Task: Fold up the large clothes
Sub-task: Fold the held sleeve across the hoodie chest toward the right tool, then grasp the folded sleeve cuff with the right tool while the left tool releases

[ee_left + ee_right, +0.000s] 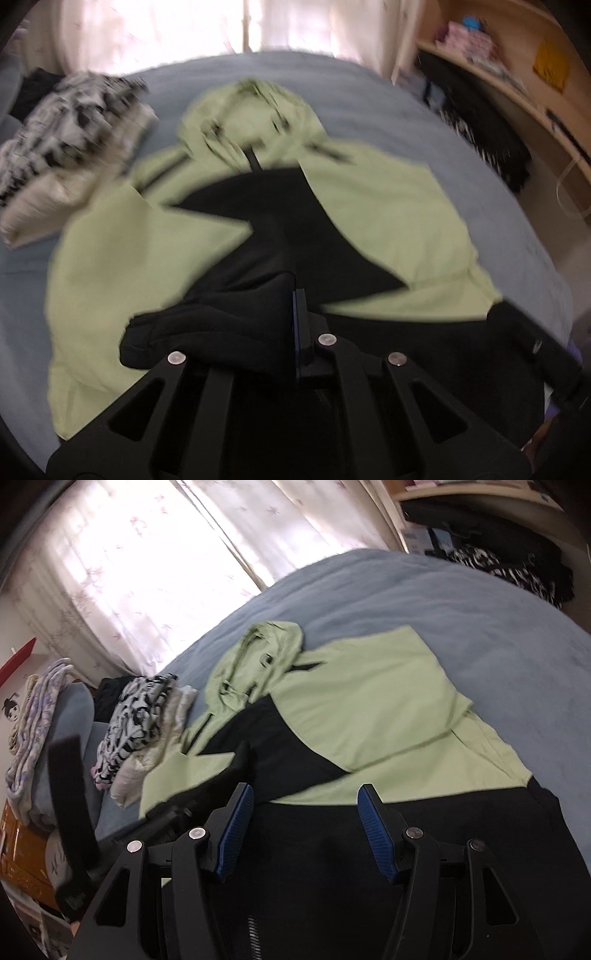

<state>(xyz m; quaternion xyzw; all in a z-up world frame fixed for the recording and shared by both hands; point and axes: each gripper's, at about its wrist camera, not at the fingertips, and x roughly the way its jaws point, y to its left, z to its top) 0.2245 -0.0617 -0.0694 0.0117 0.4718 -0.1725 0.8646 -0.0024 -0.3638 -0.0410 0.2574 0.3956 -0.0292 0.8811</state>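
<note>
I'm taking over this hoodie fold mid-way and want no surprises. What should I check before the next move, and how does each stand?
1. Left tool shut on the black sleeve: ok.
2. Right tool open, nothing between its pads: ok.
3. Green and black hoodie lying flat on the blue bed: ok.
4. Folded clothes pile apart from the hoodie: cannot tell, edges look close.
5. Right sleeve already folded in: ok.
6. Left wrist picture sharp: not ok, blurred.
</note>
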